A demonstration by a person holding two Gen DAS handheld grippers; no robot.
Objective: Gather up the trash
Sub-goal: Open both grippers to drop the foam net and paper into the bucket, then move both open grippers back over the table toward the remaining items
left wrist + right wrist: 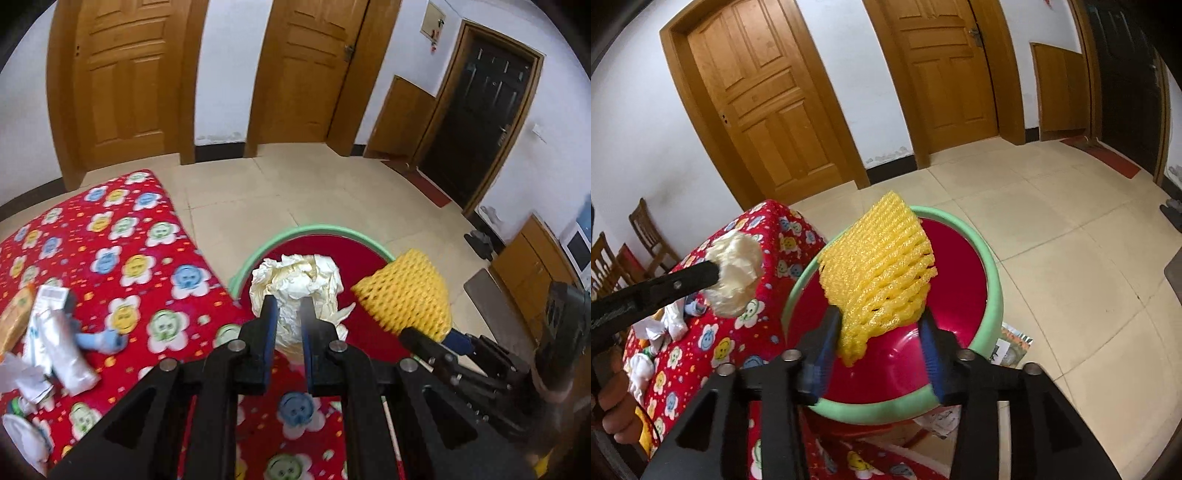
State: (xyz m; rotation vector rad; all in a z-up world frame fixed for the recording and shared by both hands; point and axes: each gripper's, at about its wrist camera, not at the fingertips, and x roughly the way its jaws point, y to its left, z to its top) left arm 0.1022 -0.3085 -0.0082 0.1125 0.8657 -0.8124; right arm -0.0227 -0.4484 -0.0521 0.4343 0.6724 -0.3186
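At far left, in the left wrist view, a heap of trash (48,332) lies on the surface (122,221), which is draped in a red cloth printed with flowers. The heap comprises crumpled white paper, a silvery wrapper, an orange package and a blue item; motion blur obscures finer detail. The right wrist view shows the same heap (661,332) at its left edge, along with part of the person's left hand (617,402) on a handle.

Centre: the left claw (288,314) is clenched on a crumpled wad of cream paper (295,288), both blue-padded fingers pressing its lower part. The wad is held aloft, just over the near rim of the basin (314,230). In the right wrist view this wad (737,275) appears over the corner of the surface (775,229), beside the basin (986,302).

The basin, red inside with a pale green rim, sits lower than the surface, directly against its corner. Printed papers (1012,343) lie beneath it.

Right: the right claw (882,325) grasps a yellow foam net sleeve (882,273). The left finger touches the sleeve's lower edge; the right finger appears to stand slightly apart from it, so the grip looks loose. The sleeve is suspended above the basin's interior. The left wrist view shows it (402,291) just beside the paper wad, at the basin's right rim, with the right claw (436,341) beneath it.

Background: tiled floor (1071,258), two wooden doors (764,103) and a dark door (480,122).
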